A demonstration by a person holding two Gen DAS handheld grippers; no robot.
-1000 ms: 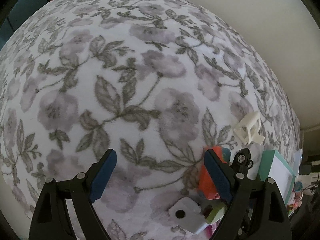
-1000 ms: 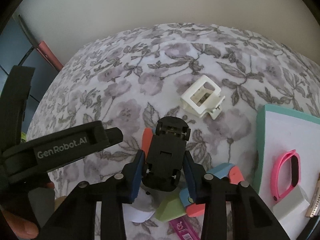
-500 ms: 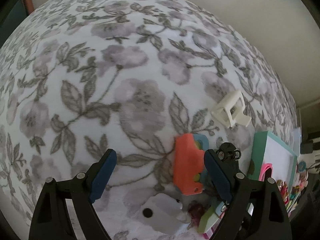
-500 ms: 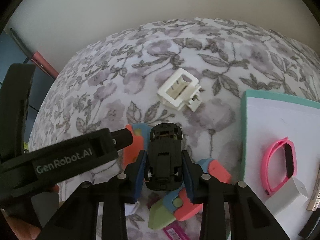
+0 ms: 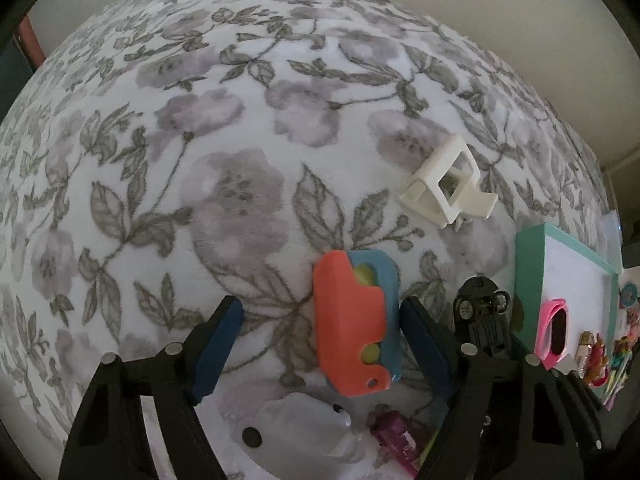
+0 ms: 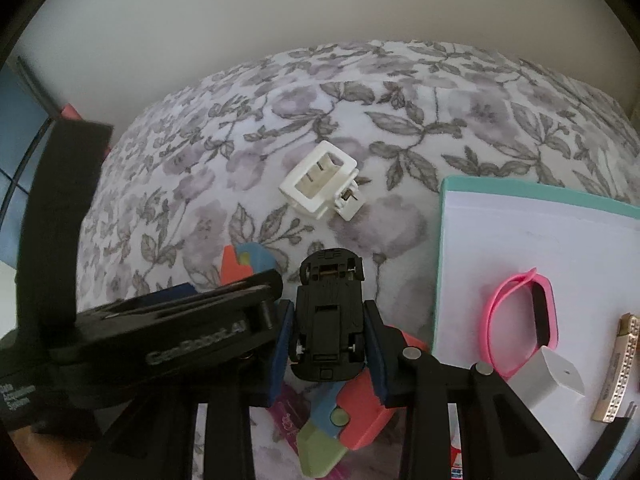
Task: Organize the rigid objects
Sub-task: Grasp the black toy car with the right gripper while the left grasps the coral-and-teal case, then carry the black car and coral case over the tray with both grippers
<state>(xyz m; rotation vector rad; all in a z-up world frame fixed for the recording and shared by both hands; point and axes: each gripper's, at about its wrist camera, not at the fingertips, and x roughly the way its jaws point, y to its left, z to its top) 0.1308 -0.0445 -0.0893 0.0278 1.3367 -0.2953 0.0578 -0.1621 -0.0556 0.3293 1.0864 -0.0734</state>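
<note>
An orange-and-blue folding toy [image 5: 352, 320] lies on the flowered blanket [image 5: 200, 160]. My left gripper [image 5: 320, 340] points down over it with its jaws closing. The toy sits between the fingers, close against the right one and well clear of the left one. My right gripper [image 6: 328, 356] is shut on a black toy car [image 6: 328, 316], held belly up just left of the teal-edged white tray [image 6: 520, 232]. The car [image 5: 484, 316] also shows beside my left gripper's right finger. A white hair claw [image 6: 320, 180] lies farther back on the blanket.
On the tray lie a pink wristband [image 6: 520, 320], a white cube [image 6: 548, 372] and a gold clip [image 6: 620, 368]. A second orange, blue and green toy [image 6: 352, 412] and a pink packet [image 5: 394, 436] lie under my grippers. A wall runs behind the blanket.
My left gripper slid right across the blanket until the orange-and-blue toy lay between its fingers, which narrowed a little. My right gripper carried the car slightly toward the tray.
</note>
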